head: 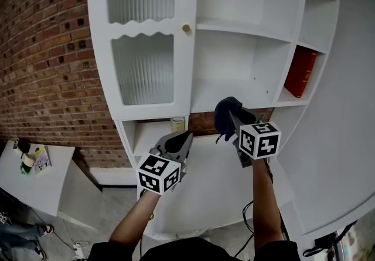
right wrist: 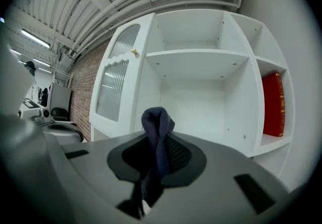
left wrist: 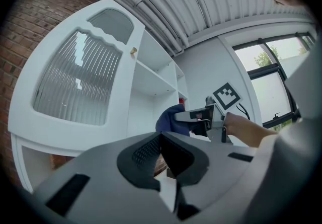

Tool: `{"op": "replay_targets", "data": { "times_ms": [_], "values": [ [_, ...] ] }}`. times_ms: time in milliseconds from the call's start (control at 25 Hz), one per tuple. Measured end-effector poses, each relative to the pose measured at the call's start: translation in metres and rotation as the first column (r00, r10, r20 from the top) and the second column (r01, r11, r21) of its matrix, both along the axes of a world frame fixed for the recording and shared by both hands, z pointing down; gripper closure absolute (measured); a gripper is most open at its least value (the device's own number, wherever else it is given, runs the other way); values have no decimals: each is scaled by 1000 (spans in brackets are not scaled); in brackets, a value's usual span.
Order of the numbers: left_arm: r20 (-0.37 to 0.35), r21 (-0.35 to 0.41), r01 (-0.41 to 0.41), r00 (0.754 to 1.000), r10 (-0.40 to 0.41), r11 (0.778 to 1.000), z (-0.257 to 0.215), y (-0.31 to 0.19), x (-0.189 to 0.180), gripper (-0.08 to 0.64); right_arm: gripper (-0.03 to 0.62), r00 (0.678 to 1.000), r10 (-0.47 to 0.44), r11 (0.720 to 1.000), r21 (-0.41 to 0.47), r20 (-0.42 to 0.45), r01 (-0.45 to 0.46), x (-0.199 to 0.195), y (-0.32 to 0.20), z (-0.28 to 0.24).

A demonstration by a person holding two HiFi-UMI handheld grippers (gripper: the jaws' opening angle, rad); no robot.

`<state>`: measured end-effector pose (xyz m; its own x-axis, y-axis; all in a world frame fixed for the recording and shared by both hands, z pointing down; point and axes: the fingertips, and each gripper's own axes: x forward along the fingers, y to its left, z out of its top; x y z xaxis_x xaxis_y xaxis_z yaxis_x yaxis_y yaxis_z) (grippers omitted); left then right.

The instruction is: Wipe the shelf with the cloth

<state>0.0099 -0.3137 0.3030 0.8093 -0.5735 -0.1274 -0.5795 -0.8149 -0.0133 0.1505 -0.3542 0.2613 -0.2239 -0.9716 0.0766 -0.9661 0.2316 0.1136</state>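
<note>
- Two grippers raised: right gripper [head: 237,120] clamps the dark blue cloth [head: 224,113], near the open white shelf [head: 234,94], apparently not touching.
- Left gripper [head: 181,138]: jaws together, empty.
- Approach step; next, likely press the cloth onto the shelf.

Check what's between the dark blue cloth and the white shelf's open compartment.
Nothing: dark blue cloth to white shelf is a bare gap, right gripper view.

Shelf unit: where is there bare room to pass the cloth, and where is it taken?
Both middle bays, between glass door and right column, are bare. The right column's lower bay is crowded by a red book.
</note>
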Motion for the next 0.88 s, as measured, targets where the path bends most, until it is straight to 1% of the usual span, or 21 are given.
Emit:
{"op": "replay_targets", "data": {
  "times_ms": [280,400,680,880],
  "values": [
    [1,4,-14,1000,14,1000,0,9,-17,546,532,1000,-8,1000,18,3,8,-28,21,2],
    [-2,3,-25,1000,25,1000,-1,13,-22,546,532,1000,-13,1000,12,4,13,-39,29,4],
    [-5,-1,-47,999,47,999,4,26,-31,546,532,1000,-13,1000,4,0,13,-57,46,13],
    [-6,-10,-49,999,49,999,11,30,-33,546,532,1000,-17,1000,4,2,17,-63,57,20]
  ]
}}
